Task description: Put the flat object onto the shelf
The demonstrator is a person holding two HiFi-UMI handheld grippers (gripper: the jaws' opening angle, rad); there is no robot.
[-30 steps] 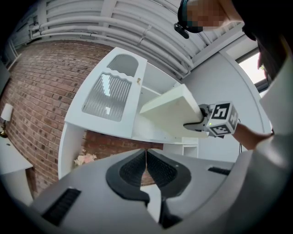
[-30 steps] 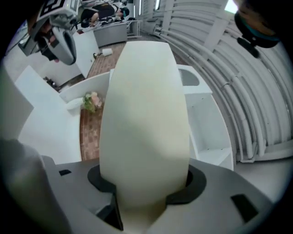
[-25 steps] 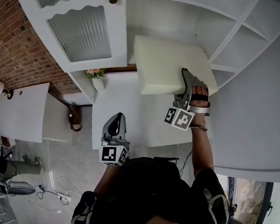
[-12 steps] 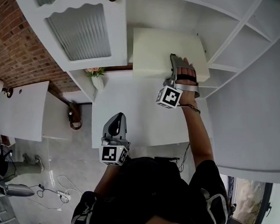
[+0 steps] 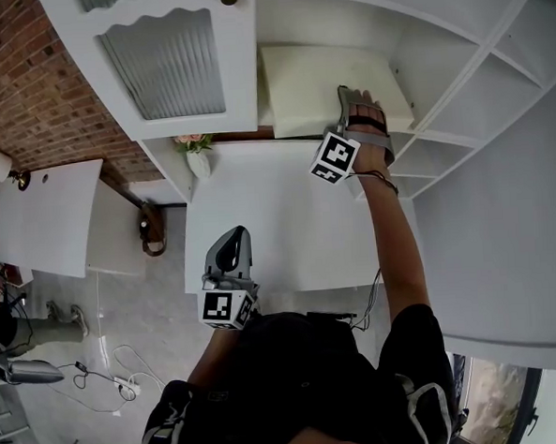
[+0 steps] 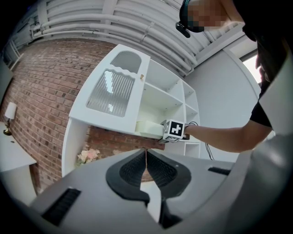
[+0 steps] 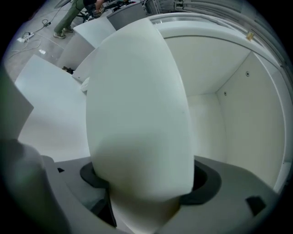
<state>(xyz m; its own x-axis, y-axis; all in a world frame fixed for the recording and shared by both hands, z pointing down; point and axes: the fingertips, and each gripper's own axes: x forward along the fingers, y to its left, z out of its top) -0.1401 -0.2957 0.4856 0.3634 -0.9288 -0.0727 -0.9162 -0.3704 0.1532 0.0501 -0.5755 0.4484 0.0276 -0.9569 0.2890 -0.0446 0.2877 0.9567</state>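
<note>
The flat object is a pale, thick foam pad [image 5: 303,88]. It lies in the open shelf compartment [image 5: 341,25] of the white cabinet, its near edge at the shelf's front. My right gripper [image 5: 350,97] reaches in over that near edge. In the right gripper view the pad [image 7: 137,114] fills the gap between the jaws, which are opening, and it still touches both. My left gripper [image 5: 230,240] hangs low over the white table [image 5: 278,226], shut and empty, pads [image 6: 137,169] together. In the left gripper view the pad [image 6: 149,128] sits far off on the shelf.
A cabinet door with ribbed glass [image 5: 160,64] stands left of the compartment. A small vase of flowers [image 5: 197,157] sits below it. More open compartments [image 5: 468,101] lie to the right. A second white table [image 5: 43,217] and a brick wall [image 5: 15,63] are at the left.
My right gripper has carried the pad away from me, off the table's far side and into the shelf compartment. The left gripper has stayed where it was.
</note>
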